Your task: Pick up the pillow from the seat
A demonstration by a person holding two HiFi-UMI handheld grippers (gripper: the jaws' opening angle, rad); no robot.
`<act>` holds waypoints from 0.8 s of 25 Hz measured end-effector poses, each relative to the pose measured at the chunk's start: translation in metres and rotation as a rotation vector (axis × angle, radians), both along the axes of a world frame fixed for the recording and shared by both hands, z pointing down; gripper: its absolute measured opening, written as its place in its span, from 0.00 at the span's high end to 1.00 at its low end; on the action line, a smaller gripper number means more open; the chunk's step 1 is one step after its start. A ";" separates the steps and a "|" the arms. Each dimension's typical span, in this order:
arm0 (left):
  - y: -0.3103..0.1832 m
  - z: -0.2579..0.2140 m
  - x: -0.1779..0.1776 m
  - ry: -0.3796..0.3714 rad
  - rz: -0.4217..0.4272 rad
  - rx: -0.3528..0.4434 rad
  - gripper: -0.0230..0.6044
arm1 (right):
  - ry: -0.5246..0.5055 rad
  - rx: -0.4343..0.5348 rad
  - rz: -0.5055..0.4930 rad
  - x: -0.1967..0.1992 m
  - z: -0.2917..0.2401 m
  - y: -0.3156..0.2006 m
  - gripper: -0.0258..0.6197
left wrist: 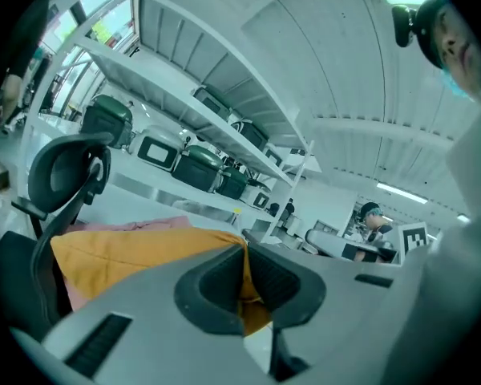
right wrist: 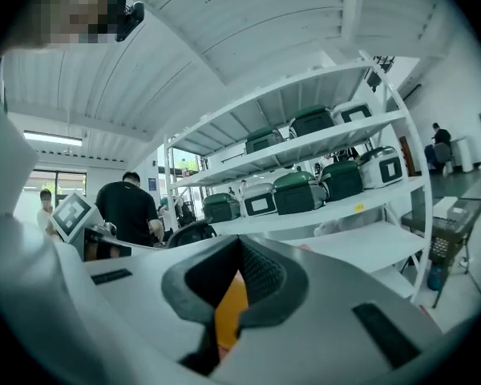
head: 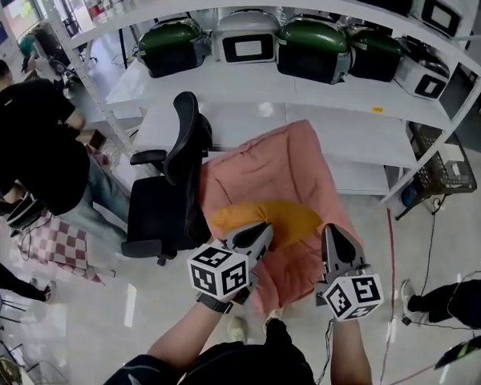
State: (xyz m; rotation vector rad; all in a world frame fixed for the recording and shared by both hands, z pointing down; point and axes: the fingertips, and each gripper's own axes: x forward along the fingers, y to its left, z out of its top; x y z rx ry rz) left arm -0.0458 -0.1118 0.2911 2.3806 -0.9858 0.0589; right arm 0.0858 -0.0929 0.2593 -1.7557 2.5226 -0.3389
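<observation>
An orange pillow (head: 274, 216) stretches across the pink padded seat (head: 282, 160); whether it touches the seat I cannot tell. My left gripper (head: 259, 233) holds its near left edge, jaws shut on the fabric. In the left gripper view the orange cloth (left wrist: 136, 251) is pinched between the dark pads (left wrist: 268, 279) of the left gripper (left wrist: 244, 275). At the pillow's near right edge is my right gripper (head: 331, 235). In the right gripper view, orange fabric (right wrist: 229, 315) fills the narrow gap of the right gripper (right wrist: 234, 295).
A black office chair (head: 172, 183) stands close at the seat's left. Behind it, white shelves (head: 224, 79) carry several green and white cookers (head: 313, 48). A person in black (head: 24, 135) stands at the far left. A wire basket (head: 441, 171) sits at the right.
</observation>
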 end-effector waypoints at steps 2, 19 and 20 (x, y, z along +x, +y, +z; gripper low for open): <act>-0.001 -0.016 -0.008 -0.005 -0.014 0.033 0.93 | 0.012 0.017 0.011 0.002 -0.010 0.004 0.96; 0.002 -0.115 -0.046 -0.014 -0.118 0.234 0.93 | 0.103 0.131 0.105 0.025 -0.096 0.032 0.96; 0.001 -0.119 -0.050 -0.013 -0.124 0.242 0.93 | 0.103 0.139 0.105 0.023 -0.099 0.031 0.96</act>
